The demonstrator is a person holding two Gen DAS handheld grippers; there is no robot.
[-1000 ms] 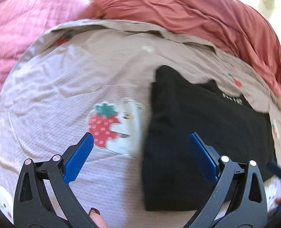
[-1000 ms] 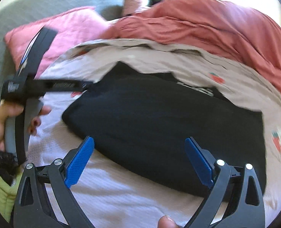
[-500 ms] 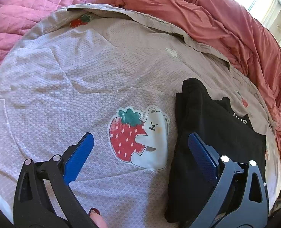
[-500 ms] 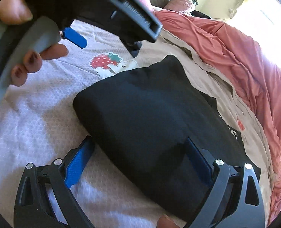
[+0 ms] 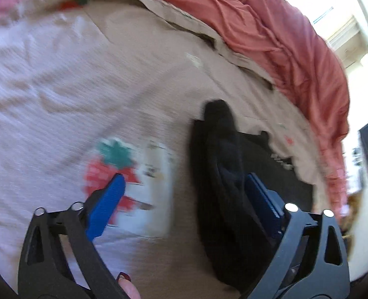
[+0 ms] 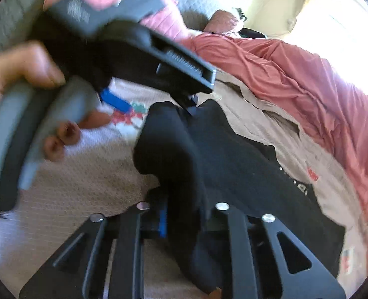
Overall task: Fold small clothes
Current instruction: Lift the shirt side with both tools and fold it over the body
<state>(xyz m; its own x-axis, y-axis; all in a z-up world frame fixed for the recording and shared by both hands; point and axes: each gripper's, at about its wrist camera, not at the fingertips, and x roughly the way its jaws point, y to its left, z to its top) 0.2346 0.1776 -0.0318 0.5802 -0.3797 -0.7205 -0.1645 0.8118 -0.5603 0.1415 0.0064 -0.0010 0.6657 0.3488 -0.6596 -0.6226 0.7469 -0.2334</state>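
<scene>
Black garment (image 6: 233, 164) lay folded on our beige strawberry-print sheet (image 5: 59, 79), with the rust-coloured duvet (image 5: 271, 32) bunched behind it. Our right gripper (image 6: 181, 220) had its blue pads pressed together, pinching a raised fold of the dark cloth. Our left gripper (image 5: 186, 196) stood spread wide, one finger (image 5: 106, 206) over the strawberry print, the other against the garment's lifted edge.

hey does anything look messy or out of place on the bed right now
Only the black garment: its near edge is bunched into a raised ridge where the right gripper has pinched it, not lying flat. The left gripper is open beside it. The coral duvet is heaped behind.
</scene>
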